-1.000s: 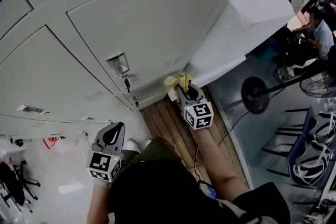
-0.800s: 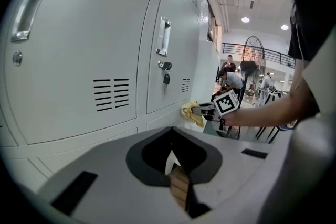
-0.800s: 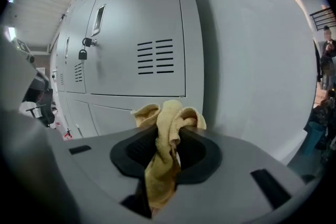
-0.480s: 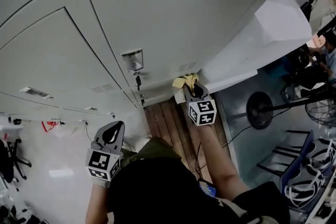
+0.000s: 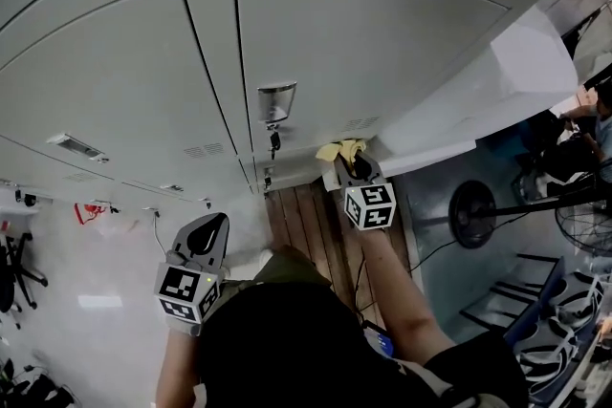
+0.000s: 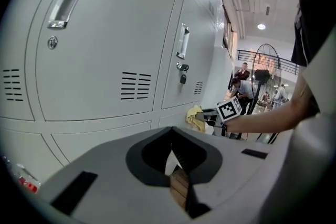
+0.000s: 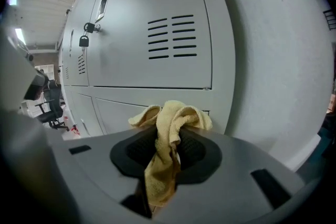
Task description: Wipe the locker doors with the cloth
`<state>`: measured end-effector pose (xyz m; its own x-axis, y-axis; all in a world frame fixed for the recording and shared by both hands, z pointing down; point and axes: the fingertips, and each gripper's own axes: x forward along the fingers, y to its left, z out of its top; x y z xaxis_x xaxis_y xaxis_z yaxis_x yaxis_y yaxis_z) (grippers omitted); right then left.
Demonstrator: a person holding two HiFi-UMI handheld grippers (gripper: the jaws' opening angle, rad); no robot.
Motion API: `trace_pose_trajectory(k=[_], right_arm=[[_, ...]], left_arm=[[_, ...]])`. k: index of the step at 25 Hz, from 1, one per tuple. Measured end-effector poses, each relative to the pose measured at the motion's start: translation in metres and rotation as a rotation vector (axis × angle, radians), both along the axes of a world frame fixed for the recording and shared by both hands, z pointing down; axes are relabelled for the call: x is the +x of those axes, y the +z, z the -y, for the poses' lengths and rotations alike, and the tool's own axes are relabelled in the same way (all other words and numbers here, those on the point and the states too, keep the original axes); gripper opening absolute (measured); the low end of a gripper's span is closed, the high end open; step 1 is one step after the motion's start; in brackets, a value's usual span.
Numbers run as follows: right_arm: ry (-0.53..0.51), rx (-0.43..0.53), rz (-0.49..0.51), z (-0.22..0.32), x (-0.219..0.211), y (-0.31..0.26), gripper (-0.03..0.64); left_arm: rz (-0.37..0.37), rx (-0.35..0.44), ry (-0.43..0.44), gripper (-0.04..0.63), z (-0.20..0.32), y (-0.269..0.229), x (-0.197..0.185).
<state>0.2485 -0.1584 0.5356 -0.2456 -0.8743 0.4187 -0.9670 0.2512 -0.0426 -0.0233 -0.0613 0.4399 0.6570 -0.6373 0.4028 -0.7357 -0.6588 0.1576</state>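
Observation:
Grey metal locker doors (image 5: 373,43) fill the upper head view. My right gripper (image 5: 352,169) is shut on a bunched yellow cloth (image 5: 341,149), which it holds against the bottom right corner of the right-hand door, just under its vent slots (image 7: 170,38). In the right gripper view the cloth (image 7: 168,128) hangs down between the jaws. My left gripper (image 5: 206,234) is low at the left, away from the lockers, with its jaws shut on nothing (image 6: 176,165). The left gripper view shows the cloth (image 6: 195,115) and the right gripper from the side.
A handle (image 5: 275,100) and a small padlock (image 5: 274,142) sit at the right door's left edge. A white wall (image 5: 497,81) meets the lockers on the right. A standing fan (image 5: 473,201), cables and seated people (image 5: 574,124) are further right. A wooden floor strip (image 5: 306,215) lies below.
The head view has swung, so the lockers sit further right and lower in it. The right gripper keeps the cloth at the door's bottom right corner. The left gripper has barely moved.

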Motion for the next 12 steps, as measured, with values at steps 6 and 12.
trace_pose_trajectory(k=[6, 12], right_arm=[[-0.047, -0.004, 0.006, 0.001, -0.028, -0.002, 0.103], [-0.103, -0.007, 0.029, 0.001, -0.066, -0.003, 0.103]], left_arm=[[-0.003, 0.002, -0.013, 0.008, -0.005, -0.003, -0.010], [-0.008, 0.006, -0.047, 0.008, -0.009, -0.003, -0.026]])
